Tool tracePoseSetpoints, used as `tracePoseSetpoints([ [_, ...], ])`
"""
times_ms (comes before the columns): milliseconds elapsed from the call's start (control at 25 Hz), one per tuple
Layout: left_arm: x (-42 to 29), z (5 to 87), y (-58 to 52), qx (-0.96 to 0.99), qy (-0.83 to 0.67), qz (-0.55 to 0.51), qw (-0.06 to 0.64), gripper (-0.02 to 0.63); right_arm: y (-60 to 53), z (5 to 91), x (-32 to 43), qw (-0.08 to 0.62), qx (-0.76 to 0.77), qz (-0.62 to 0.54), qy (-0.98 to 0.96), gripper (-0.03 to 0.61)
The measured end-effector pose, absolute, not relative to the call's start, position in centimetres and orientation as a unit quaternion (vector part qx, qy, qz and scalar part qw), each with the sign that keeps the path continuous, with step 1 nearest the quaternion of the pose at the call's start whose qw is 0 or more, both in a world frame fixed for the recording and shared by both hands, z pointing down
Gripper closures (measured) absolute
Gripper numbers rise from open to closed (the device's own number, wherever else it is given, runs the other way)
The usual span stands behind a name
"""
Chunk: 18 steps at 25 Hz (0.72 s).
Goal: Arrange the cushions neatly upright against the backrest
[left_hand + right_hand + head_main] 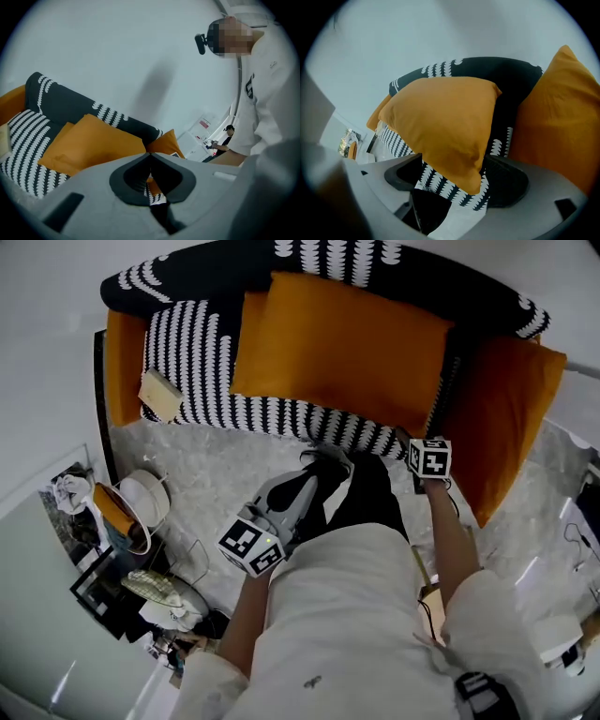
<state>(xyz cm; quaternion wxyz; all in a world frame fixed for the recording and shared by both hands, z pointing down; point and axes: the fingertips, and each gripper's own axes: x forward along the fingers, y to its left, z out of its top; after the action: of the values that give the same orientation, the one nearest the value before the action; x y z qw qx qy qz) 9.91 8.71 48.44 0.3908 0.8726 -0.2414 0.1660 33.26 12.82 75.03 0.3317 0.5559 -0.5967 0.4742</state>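
Nearest the lens is my left tool (151,159), its jaws pressed together with nothing between them. My right tool (455,179) stands wide; the lower corner of the big orange cushion (445,122) shows between its pads, which do not press on it.

Largest of all is the black-and-white patterned sofa (202,352). The big orange cushion leans tilted against the backrest (225,273) near the middle. A second orange cushion (249,329) peeks out behind its left edge. The right-end cushion (506,418), also orange, stands at the sofa's right end, and the left-end cushion (124,367) stands at the other. A small beige object (159,395) lies on the sofa just beside the left-end cushion.
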Motion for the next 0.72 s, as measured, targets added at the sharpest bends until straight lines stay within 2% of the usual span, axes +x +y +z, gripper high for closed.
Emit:
tracePoseSetpoints([
  [280,10.5,49.5,9.7,0.867,-0.230,0.195,0.397,0.601,12.5,79.2,33.4,0.375,0.519,0.475,-0.604,0.210],
  [480,9.8,48.9,10.2,0.862,-0.250,0.190,0.399,0.601,12.1,78.6,33.0,0.386,0.481,0.492,-0.615,0.215],
  [520,9.5,48.9,10.1,0.860,-0.258,0.185,0.399,0.601,12.0,78.0,33.0,0.382,0.477,0.494,-0.619,0.233],
  [600,8.8,48.8,9.6,0.857,-0.274,0.172,0.400,0.601,11.4,76.8,33.0,0.378,0.475,0.491,-0.625,0.331],
  [720,7.9,48.3,8.7,0.860,-0.290,0.150,0.392,0.601,10.6,74.7,32.6,0.381,0.470,0.477,-0.638,0.405],
])
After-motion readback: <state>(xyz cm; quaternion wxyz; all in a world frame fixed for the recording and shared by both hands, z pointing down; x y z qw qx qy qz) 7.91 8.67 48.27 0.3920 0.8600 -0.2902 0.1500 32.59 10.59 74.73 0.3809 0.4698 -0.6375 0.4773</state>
